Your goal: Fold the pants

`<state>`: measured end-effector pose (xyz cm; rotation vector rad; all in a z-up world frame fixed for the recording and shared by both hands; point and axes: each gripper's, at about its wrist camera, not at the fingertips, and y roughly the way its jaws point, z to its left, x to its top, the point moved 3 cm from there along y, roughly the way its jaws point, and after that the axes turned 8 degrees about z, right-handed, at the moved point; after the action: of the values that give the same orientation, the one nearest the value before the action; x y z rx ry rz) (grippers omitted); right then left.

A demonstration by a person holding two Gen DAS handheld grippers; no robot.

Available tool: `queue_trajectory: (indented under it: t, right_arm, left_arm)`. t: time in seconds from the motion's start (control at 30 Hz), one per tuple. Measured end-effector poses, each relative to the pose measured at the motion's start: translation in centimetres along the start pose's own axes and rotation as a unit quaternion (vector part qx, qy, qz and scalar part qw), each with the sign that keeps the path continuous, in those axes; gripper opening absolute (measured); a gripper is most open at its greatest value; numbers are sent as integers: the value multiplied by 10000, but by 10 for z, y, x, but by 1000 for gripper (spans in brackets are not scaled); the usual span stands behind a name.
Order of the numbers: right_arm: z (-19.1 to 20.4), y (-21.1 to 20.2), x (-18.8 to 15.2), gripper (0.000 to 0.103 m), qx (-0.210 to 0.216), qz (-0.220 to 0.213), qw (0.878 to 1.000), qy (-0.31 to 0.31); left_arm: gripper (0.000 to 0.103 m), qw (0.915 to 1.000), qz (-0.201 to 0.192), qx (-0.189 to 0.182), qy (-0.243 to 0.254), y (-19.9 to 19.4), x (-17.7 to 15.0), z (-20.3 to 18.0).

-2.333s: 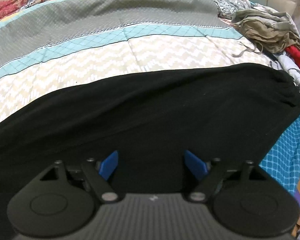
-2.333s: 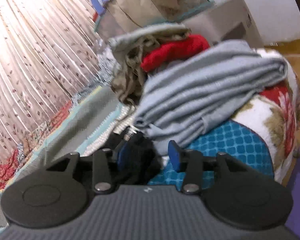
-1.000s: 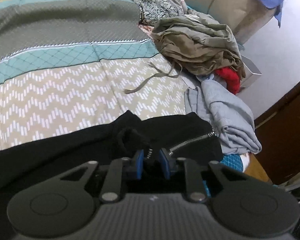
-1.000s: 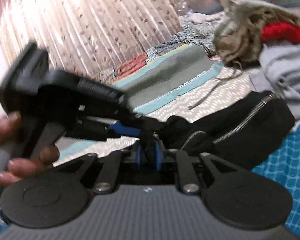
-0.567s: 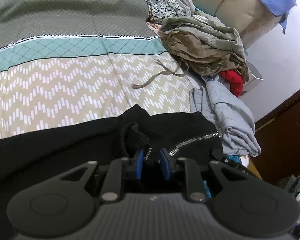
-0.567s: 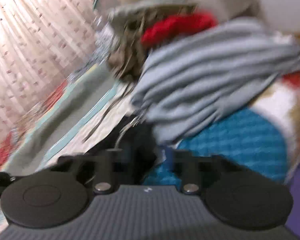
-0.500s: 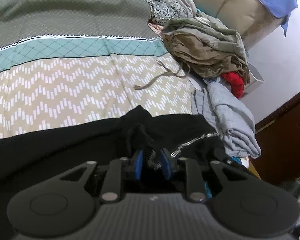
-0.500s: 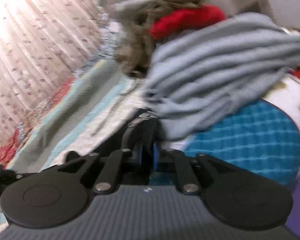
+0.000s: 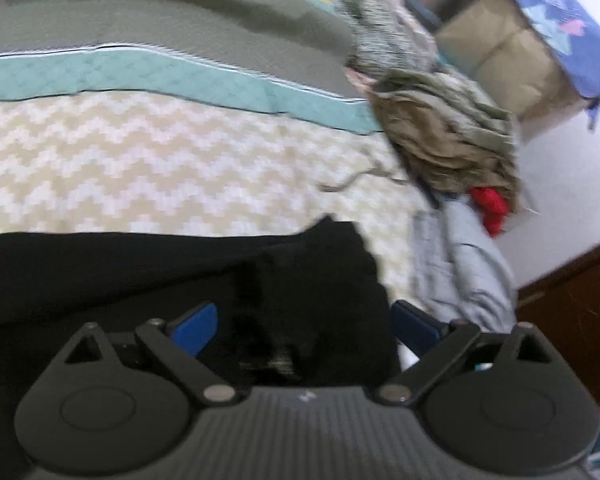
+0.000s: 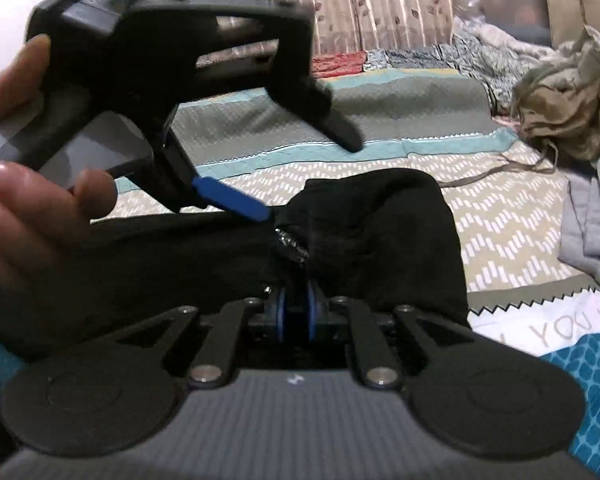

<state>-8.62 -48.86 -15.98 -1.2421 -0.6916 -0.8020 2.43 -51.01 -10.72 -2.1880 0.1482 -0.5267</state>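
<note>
Your left gripper (image 9: 304,328) hangs low over the black pants (image 9: 140,272), its two blue-padded fingers (image 9: 194,322) spread wide with nothing between them but the cloth lying underneath. From the right wrist view you see that same left gripper (image 10: 296,176) raised and tilted, your left hand (image 10: 28,200) wrapped around its grey handle, one blue pad and one black finger pointing down toward the fabric without touching it. Your right gripper (image 10: 296,312) sits level and close to the bed, its blue pads pinched together on a bunched edge of the pants, just below a short run of silver zipper teeth (image 10: 290,246).

The pants are soft, matte black and lie in one rumpled heap across the quilt (image 9: 148,160), which is stitched in bands: olive, teal with a diamond pattern, and beige with white chevrons. Beyond the pants sits a pile of three garments: one crumpled khaki piece (image 9: 448,140) with a loose drawstring, one grey folded knit (image 9: 464,268), and one small red item (image 9: 490,206) wedged between them. A pleated curtain (image 10: 380,0) with a leaf print hangs behind the bed
</note>
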Motion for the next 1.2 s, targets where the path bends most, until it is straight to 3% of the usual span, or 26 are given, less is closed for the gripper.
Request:
queue_trajectory:
  t: [0.07, 0.1, 0.13, 0.17, 0.2, 0.23, 0.3, 0.43, 0.5, 0.57, 0.63, 0.7, 0.73, 0.8, 0.87, 0.9, 0.93, 1.03, 1.2]
  right_arm:
    - [-10, -11, -6, 21, 17, -37, 9999, 153]
    - [-13, -14, -6, 24, 25, -23, 9998, 182]
    - [-16, -17, -6, 30, 13, -28, 9998, 200]
    - [-17, -21, -4, 38, 1, -79, 9998, 204]
    - [-19, -28, -5, 44, -43, -179, 9996, 216]
    - [-23, -33, -8, 52, -103, -280, 9993, 228]
    - [-28, -41, -14, 55, -218, -374, 9987, 259]
    - [-31, -34, -21, 55, -401, -176, 9989, 166]
    - [-22, -34, -22, 59, -420, -169, 9990, -28]
    - [-9, -32, -25, 69, -457, -138, 9985, -282]
    - [2, -26, -28, 71, -456, -11, 9977, -496]
    - [9, -18, -31, 75, -467, 129, 9963, -713]
    - [12, -13, -31, 77, -611, 186, 9943, -854]
    - [13, -4, -33, 72, -980, 324, 9895, -1010]
    - [9, -4, -31, 48, -1117, 337, 9888, -928]
    - [6, -9, -29, 41, -983, 323, 9915, -790]
    - [4, -15, -26, 27, -832, 260, 9943, -613]
    - [6, -30, -17, 23, -851, 59, 9951, -502]
    - [24, -47, -6, 22, -504, -151, 9983, -240]
  left_arm:
    - [98, 9998, 85, 142, -120, 8, -1, 6]
    - [92, 9997, 121, 160, -142, 13, -2, 9]
    - [85, 9996, 139, 190, -123, 18, -3, 10]
    - [62, 9996, 167, 199, -59, 23, -3, 9]
    - [46, 9996, 205, 174, 9, 26, -4, 8]
    - [42, 9997, 216, 116, 23, 28, -4, 8]
    - [39, 9998, 177, 27, -34, 28, -3, 9]
    - [44, 9993, 236, -106, -285, 28, 0, 10]
    - [74, 9987, 262, -135, -422, 28, 1, 10]
    - [81, 9986, 304, -110, -416, 30, 5, 5]
    - [70, 9988, 359, -123, -306, 34, 8, -2]
    - [35, 9993, 363, 84, -20, 40, 11, -12]
    - [30, 9989, 410, 185, 146, 43, 11, -16]
    - [22, 9987, 409, 212, 219, 42, 10, -18]
    - [21, 9991, 348, 110, 221, 35, 9, -19]
    - [21, 9992, 318, 96, 230, 32, 9, -19]
    - [20, 9993, 284, 96, 205, 28, 9, -18]
    - [20, 9997, 225, -93, -2, 14, 11, -13]
    - [20, 9993, 5, -337, -171, -23, 2, 1]
